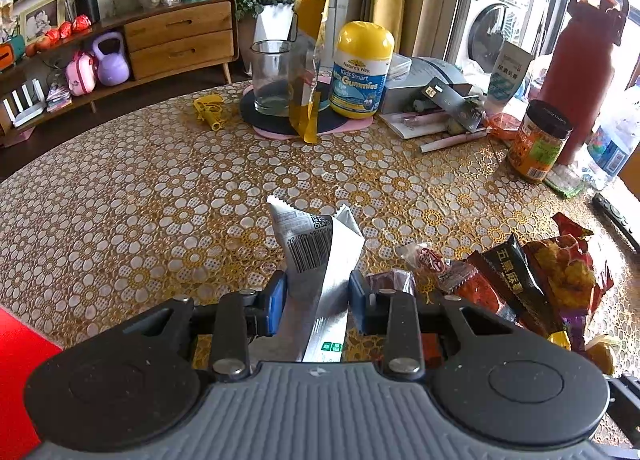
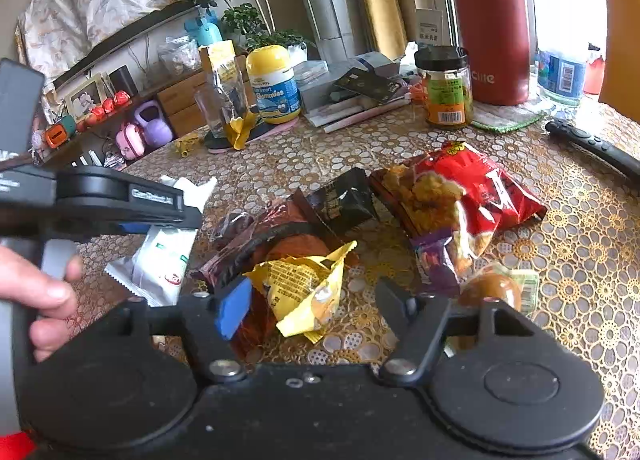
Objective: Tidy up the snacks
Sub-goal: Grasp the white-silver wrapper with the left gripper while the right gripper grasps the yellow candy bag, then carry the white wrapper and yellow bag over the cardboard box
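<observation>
Left wrist view
Left gripper (image 1: 318, 290): its jaws were pinching a white and silver snack packet (image 1: 316, 248), blue pads pressed on either side of it.
Packet position: it stood up between the jaws, its barcode end raised over the table (image 1: 140, 187).
Snack pile: just right of the gripper lay a black packet (image 1: 506, 264), an orange-red bag of fried pieces (image 1: 568, 268) and small wrapped sweets (image 1: 428, 260).
Far side of table: a clear glass (image 1: 272, 77), a yellow pouch (image 1: 306, 67) and a yellow-capped gummies bottle (image 1: 362, 71) stood on a round mat (image 1: 280, 121).
Right edge: an orange-labelled jar (image 1: 538, 139) stood near a red flask (image 1: 584, 59).

Right wrist view
Right gripper (image 2: 316, 306): jaws spread, with a crumpled yellow wrapper (image 2: 308, 288) lying between them; whether the pads touched it could not be told.
Wrapper position: on the table (image 2: 580, 260), at the near edge of the snack pile.
Pile behind: the black packet (image 2: 344, 195) and a red bag (image 2: 476, 187) lay beyond the wrapper.
Left side: the left gripper (image 2: 176, 205) reached in from the left above the white packet (image 2: 164, 264), with a person's hand (image 2: 40, 296) on its handle.
Far right: a black remote (image 2: 596, 147) lay apart from the snacks.
</observation>
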{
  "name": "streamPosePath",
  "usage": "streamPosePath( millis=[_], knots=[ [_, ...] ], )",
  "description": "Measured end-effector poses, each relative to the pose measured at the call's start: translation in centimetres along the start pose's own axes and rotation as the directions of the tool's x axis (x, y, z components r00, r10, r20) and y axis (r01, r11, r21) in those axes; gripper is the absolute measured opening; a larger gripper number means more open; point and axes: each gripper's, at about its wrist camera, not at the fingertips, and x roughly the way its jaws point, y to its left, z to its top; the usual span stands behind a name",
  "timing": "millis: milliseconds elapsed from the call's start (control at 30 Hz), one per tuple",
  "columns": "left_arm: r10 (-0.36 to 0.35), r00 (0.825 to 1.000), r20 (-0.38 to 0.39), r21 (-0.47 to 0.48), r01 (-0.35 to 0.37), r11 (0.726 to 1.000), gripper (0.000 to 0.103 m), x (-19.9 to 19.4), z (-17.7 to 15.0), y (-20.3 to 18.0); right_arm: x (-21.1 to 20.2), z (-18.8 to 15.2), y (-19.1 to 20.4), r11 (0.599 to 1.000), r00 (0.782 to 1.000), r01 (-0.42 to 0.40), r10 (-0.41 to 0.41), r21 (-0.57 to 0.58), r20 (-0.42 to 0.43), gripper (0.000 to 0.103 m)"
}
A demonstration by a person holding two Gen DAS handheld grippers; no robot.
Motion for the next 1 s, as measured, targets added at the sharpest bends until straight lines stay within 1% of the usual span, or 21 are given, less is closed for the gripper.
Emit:
streamPosePath(
  millis=[67, 200, 267, 300, 333, 467, 633, 867, 1000],
  knots=[
    [0.002, 1.000, 0.001, -0.008, -0.002, 1.000, 0.032, -0.4, -0.3, 0.2, 0.1, -0.1, 0.1, 1.000, 1.000, 0.000, 0.000, -0.006, -0.006, 0.058],
    [-0.002, 1.000, 0.011, -0.021, 0.003, 1.000, 0.030, -1.4, -0.9, 0.4, 0.3, -0.6, 0.1, 1.000, 1.000, -0.014, 0.014, -0.018, -0.010, 0.034],
    [0.001, 1.000, 0.019, -0.029, 0.000, 1.000, 0.030, -2.0, -1.2, 0.5, 0.2, -0.8, 0.0, 1.000, 1.000, -0.023, 0.023, -0.016, 0.004, 0.030],
    [-0.004, 1.000, 0.022, -0.033, 0.005, 0.999, 0.030, -2.4, -1.4, 0.5, 0.0, -0.9, -0.1, 0.999, 0.999, -0.041, 0.041, -0.013, 0.014, 0.029],
    [-0.007, 1.000, 0.025, -0.037, 0.008, 0.999, 0.030, -2.8, -1.6, 0.5, -0.3, -1.0, -0.2, 0.999, 0.998, -0.053, 0.053, -0.010, 0.023, 0.029],
    [-0.014, 0.999, 0.044, -0.052, 0.016, 0.999, 0.030, -4.7, -2.5, 0.5, -1.6, -1.2, 0.1, 0.998, 0.997, -0.056, 0.057, -0.025, 0.046, 0.028],
    [-0.016, 0.997, 0.079, -0.066, 0.021, 0.998, 0.030, -7.5, -3.8, 0.6, -3.5, -1.6, 0.3, 0.998, 0.997, -0.059, 0.061, -0.032, 0.056, 0.028],
    [-0.048, 0.994, 0.098, -0.087, 0.057, 0.995, 0.026, -10.7, -6.7, 0.3, -6.0, -3.0, 0.8, 0.997, 0.996, -0.053, 0.056, -0.055, 0.064, 0.028],
    [-0.072, 0.991, 0.110, -0.100, 0.084, 0.991, 0.025, -12.4, -8.5, 0.0, -7.6, -3.6, 1.0, 0.996, 0.996, -0.055, 0.060, -0.065, 0.073, 0.028]
  ],
)
